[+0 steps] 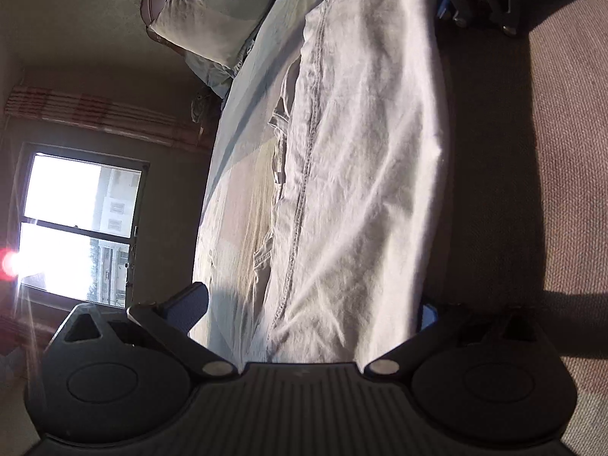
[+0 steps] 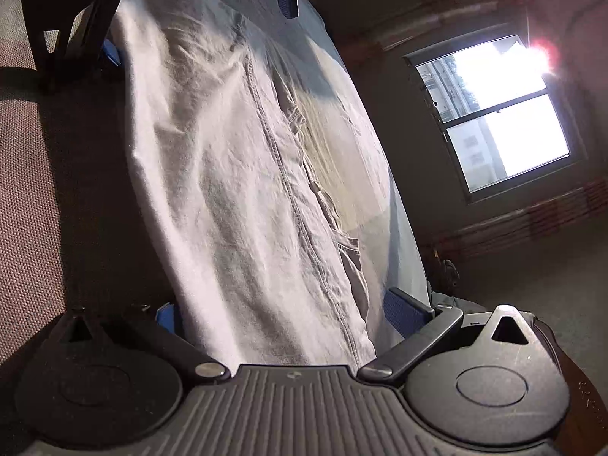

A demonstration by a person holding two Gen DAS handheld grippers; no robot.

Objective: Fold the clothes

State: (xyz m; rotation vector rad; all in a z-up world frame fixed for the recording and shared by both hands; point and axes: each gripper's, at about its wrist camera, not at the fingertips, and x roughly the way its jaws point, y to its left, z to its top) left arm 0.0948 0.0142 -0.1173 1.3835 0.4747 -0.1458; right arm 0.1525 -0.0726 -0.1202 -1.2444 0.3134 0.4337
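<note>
Now pale garment above brown carpet, sunlit window.

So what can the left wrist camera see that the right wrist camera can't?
Only the left wrist view shows the pillow with printed lettering, leaning at the head of the bed.

Only the right wrist view shows a small dark object low beside the bed; I cannot tell what it is.

Both show the white garment stretched between the two grippers, each one's fingers spread around an end of it, its stitched seam, the bright window, and the carpet.
</note>
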